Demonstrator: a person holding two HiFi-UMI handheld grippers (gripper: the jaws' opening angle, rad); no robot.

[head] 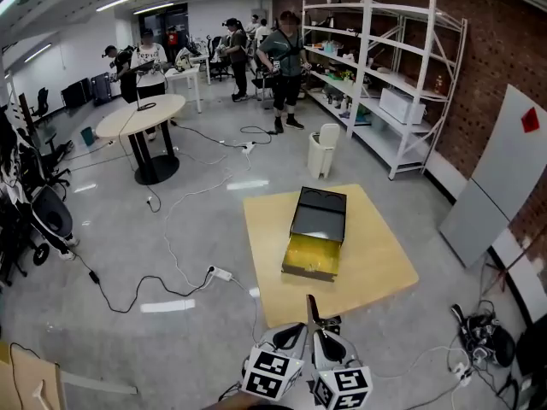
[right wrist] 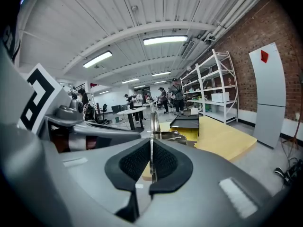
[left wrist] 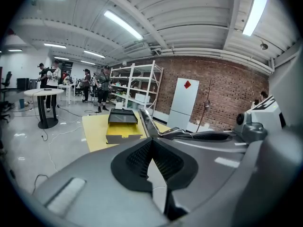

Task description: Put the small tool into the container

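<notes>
Your right gripper (right wrist: 151, 148) pinches the small tool (right wrist: 152, 126), a thin metal strip standing on edge between its pads and reaching forward past the fingertips. Your left gripper (left wrist: 151, 143) is pressed together at the tips with nothing between the pads, and it sits just beside the right one, the two marker cubes low in the head view. The tool rises between the two grippers at the near edge of the tan table (head: 380, 267). It is apart from the container (head: 316, 229), which lies farther back near the middle of the tabletop (a black box whose end toward you shows yellow). From the left gripper view the same strip slants up in front of the container; whether its tip is over the tabletop or just short of it cannot be told. Behind the table stand a white bin (head: 324, 149) and a white shelving rack (head: 385, 75) along the brick wall, with a white panel (head: 500, 178) leaning to the right. Cables (head: 162, 254) trail across the grey floor toward a round table (head: 141, 116), and several people (head: 286, 58) stand at the back of the room.
</notes>
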